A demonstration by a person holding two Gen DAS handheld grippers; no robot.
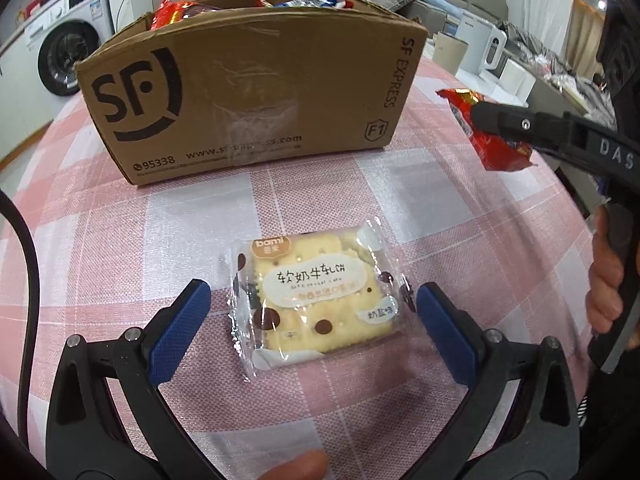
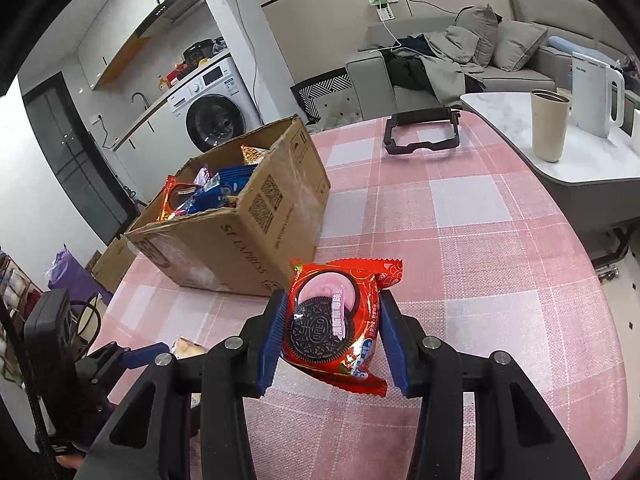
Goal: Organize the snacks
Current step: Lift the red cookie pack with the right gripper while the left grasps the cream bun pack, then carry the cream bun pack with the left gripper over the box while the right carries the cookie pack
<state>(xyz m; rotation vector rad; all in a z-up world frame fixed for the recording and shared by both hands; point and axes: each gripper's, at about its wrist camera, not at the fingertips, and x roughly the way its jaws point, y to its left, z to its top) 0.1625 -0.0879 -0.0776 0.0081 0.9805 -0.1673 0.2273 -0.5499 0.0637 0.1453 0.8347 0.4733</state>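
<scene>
Box lettering reads SF EXPRESS on cardboard box (image 1: 248, 92); right gripper (image 2: 332, 340) pinching red Oreo pack (image 2: 334, 328) above checked tablecloth (image 2: 460, 240); left gripper (image 1: 314, 320) spread wide, straddling "bami" cracker pack (image 1: 316, 300) lying on cloth, pads not touching

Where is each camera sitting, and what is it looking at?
Left wrist: on the left gripper, looking down at a cracker pack; a fingertip shows.
Right wrist: on the right gripper, which grips a red Oreo pack, facing the sofa.
Both see the cardboard box, pink checked tablecloth and each other's gripper.
</scene>
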